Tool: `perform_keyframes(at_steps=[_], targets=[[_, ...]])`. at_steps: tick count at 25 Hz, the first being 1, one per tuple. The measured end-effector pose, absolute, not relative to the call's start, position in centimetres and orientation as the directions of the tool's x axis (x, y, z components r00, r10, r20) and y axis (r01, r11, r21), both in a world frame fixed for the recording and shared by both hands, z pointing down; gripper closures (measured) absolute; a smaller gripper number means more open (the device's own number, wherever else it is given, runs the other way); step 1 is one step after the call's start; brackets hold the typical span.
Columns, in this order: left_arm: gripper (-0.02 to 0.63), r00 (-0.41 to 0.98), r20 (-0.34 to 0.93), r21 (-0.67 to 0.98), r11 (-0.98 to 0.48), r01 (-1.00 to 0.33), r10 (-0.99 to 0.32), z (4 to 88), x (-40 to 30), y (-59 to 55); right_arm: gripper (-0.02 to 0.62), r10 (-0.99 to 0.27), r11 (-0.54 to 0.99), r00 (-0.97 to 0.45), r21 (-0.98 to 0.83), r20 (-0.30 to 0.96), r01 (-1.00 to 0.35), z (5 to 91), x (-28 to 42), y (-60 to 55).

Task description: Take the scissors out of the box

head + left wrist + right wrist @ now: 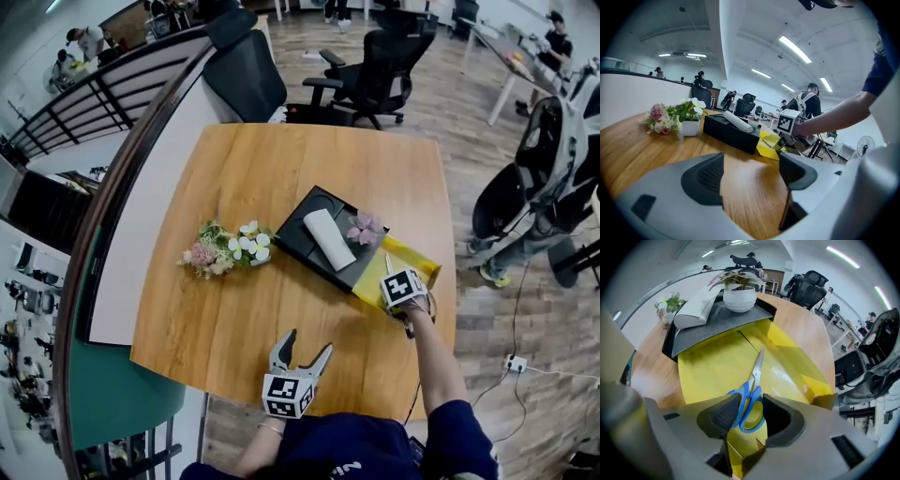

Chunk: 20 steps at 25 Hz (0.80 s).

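Scissors (749, 401) with blue handles and a steel blade lie flat in the open yellow box (712, 366) near the table's right edge (417, 258). My right gripper (746, 411) points steeply down into that box, and its two pads sit against the outer sides of the blue handles. In the head view only its marker cube shows, and the right gripper (401, 292) hides the scissors. My left gripper (309, 342) hovers over the table's near edge, open, with bare wood between its fingers (708, 173).
A black tray (295, 234) behind the yellow box carries a rolled white cloth (329, 240) and a small potted plant (739, 298). A flower bunch in a white pot (230, 248) sits left of it. Office chairs (375, 66) stand beyond the table.
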<state>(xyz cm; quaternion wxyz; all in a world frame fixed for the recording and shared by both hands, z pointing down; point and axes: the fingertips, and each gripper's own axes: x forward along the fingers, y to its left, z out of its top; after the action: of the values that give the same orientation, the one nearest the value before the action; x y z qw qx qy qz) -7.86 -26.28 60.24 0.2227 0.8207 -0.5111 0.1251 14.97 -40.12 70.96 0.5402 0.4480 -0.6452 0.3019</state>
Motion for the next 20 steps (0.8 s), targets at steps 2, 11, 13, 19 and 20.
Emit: perform_keyframes(at_steps=[2, 11, 13, 19, 20], targets=[[0.236, 0.446, 0.430, 0.237, -0.378, -0.895, -0.785, 60.1, -7.8, -26.3, 0.425, -0.267, 0.405, -0.018, 0.095, 0.964, -0.909, 71.0, 14.7, -40.1], [0.266, 0.448, 0.435, 0.245, -0.375, -0.894, -0.781, 60.4, -7.6, -26.1, 0.448, -0.308, 0.283, -0.055, 0.037, 0.950, -0.958, 71.6, 13.5, -40.0], [0.272, 0.448, 0.436, 0.247, -0.375, -0.894, -0.781, 60.4, -7.8, -26.1, 0.456, -0.288, 0.294, -0.073, 0.015, 0.955, -0.956, 71.7, 13.7, -39.7], [0.299, 0.439, 0.427, 0.244, -0.367, -0.898, -0.790, 60.1, -8.1, -26.0, 0.497, -0.329, 0.392, -0.053, 0.086, 0.943, -0.916, 71.3, 13.2, -39.6], [0.302, 0.435, 0.429, 0.244, -0.362, -0.900, -0.792, 60.1, -8.3, -25.9, 0.497, -0.335, 0.392, -0.052, 0.089, 0.941, -0.916, 71.1, 13.2, -39.6]])
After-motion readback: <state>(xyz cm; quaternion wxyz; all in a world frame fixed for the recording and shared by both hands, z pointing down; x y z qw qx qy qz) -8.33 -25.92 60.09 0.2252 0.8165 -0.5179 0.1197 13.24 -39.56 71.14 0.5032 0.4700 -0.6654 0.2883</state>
